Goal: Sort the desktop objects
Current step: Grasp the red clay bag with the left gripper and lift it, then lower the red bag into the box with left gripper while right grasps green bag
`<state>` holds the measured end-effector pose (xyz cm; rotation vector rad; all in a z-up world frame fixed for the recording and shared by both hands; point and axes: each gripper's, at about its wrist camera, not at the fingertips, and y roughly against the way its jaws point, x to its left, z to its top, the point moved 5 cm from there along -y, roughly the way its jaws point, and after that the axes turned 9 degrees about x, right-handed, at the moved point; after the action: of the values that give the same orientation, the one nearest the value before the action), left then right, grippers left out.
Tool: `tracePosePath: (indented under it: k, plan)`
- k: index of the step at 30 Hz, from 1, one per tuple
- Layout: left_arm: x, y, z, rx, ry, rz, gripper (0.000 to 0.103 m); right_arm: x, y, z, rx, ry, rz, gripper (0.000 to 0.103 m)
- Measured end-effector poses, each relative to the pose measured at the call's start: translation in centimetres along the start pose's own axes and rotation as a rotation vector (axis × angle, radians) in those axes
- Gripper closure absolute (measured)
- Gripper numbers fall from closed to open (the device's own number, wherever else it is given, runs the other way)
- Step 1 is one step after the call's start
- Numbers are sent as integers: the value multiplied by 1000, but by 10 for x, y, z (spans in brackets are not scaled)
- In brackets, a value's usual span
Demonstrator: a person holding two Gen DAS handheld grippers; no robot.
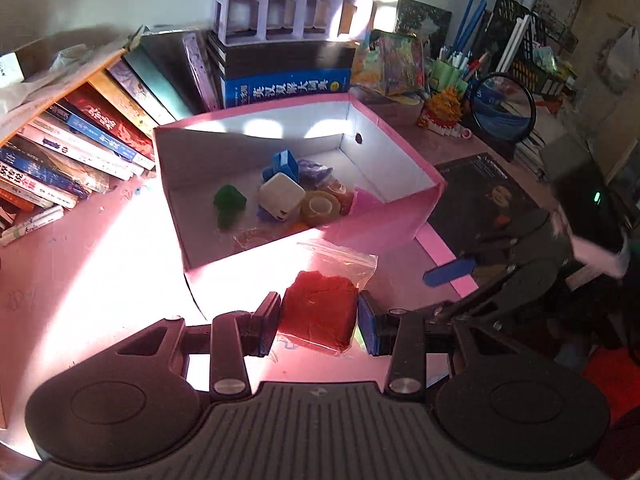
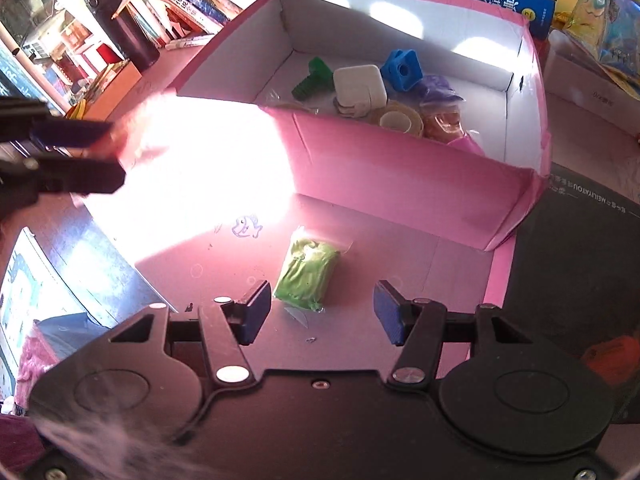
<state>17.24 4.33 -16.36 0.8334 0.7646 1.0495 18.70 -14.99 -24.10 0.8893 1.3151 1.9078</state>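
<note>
In the left wrist view my left gripper [image 1: 318,322] is shut on a red clay bag [image 1: 320,316], a clear zip bag of red clay, in front of the pink box [image 1: 380,216]. The box holds a white charger [image 1: 280,196], a blue block [image 1: 285,164], a green bolt [image 1: 228,202], tape rolls [image 1: 320,208] and a purple bag [image 1: 316,170]. In the right wrist view my right gripper [image 2: 320,312] is open just above a green clay bag [image 2: 307,276] lying on the pink desk before the box [image 2: 400,168]. The left gripper [image 2: 76,136] shows at the left edge.
Books [image 1: 72,152] lean at the left and a blue dictionary [image 1: 286,86] lies behind the box. A pen holder [image 1: 452,72] and a magnifier [image 1: 502,108] stand at the right. A dark mat [image 1: 488,200] and a black bottle [image 2: 124,26] flank the box.
</note>
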Motion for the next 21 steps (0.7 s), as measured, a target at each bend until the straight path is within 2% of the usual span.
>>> tracePosePath:
  k: [7, 18, 21]
  plan:
    - [6, 23, 29, -73, 34, 15, 63, 8, -30, -7, 44, 14, -52, 46]
    - [19, 9, 67, -117, 52, 42, 63, 33, -50, 8, 60, 50, -111, 42]
    - [26, -4, 77, -101, 59, 50, 63, 38, -54, 11, 60, 64, -135, 42]
